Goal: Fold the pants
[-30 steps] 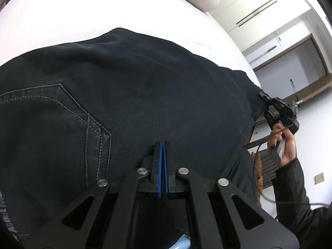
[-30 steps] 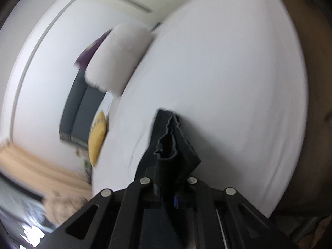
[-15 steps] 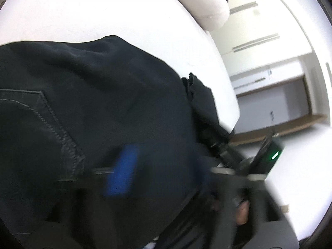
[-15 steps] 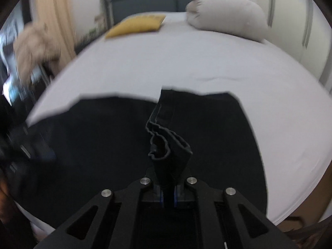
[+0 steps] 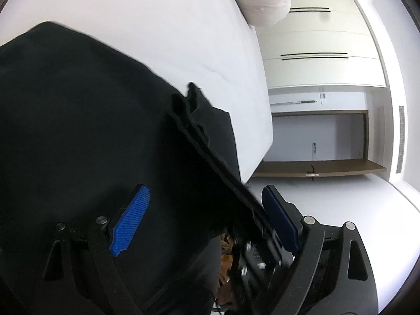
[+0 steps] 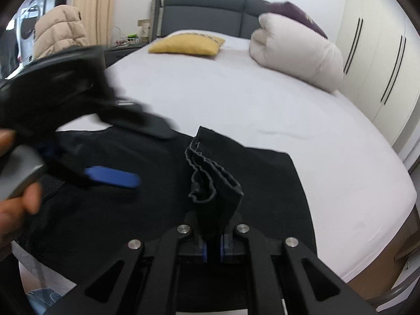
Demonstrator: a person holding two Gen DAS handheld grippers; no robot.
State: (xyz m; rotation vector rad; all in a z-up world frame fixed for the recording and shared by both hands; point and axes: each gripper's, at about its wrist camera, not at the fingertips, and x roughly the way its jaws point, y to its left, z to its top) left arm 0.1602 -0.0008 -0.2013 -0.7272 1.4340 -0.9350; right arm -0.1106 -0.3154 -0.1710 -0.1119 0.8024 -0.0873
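**Bunched hem in one grip, nothing in the other**

We have the black pants spread over the near edge of the bed, with one end carried back over the rest. Our right tongs are pressed together on a bunched, pleated wad of hem that stands up just beyond the pads. Our left tongs are spread wide — blue pads well apart, hovering over the dark cloth with nothing between them.

The risks, as we judge them:

- The wad is crumpled, not flat; if we lay it down as it is, the fold will set with creases and uneven edges
- Only one grip holds the cloth, so a pull to the right could drag the lower layer and skew the stack
- Part of the pants lies at the near edge of the bed — a tug toward us could slide it off
- The left tongs are close to the right ones; closing in haste could pinch several layers or knock the two tools together
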